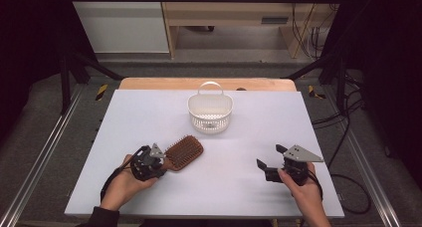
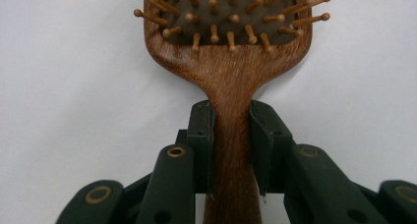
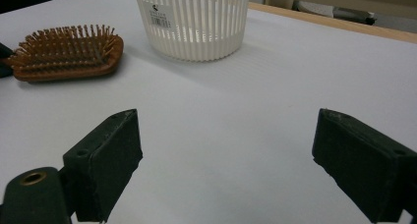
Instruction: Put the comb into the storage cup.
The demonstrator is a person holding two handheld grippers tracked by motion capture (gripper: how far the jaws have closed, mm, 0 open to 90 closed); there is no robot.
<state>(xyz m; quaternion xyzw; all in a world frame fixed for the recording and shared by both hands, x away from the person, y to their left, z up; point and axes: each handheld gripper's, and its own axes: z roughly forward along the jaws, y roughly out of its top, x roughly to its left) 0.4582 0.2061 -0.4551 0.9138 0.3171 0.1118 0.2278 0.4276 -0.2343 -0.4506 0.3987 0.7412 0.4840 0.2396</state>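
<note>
A wooden paddle hairbrush point(image 1: 185, 152) lies bristles up on the white table, left of centre. My left gripper point(image 1: 158, 163) is shut on its handle. In the left gripper view both black pads press the narrow handle point(image 2: 232, 135) from either side, with the brush head point(image 2: 228, 32) just beyond. The brush point(image 3: 64, 54) also lies at the far left in the right gripper view. My right gripper point(image 1: 271, 158) rests at the front right of the table, its jaws wide apart with nothing between the pads point(image 3: 105, 155).
A white slatted plastic basket point(image 1: 210, 111) with a carry handle stands at the middle back of the table, also seen as the basket point(image 3: 194, 22) ahead of the right gripper. Bare table surface point(image 1: 234, 172) lies between the two hands.
</note>
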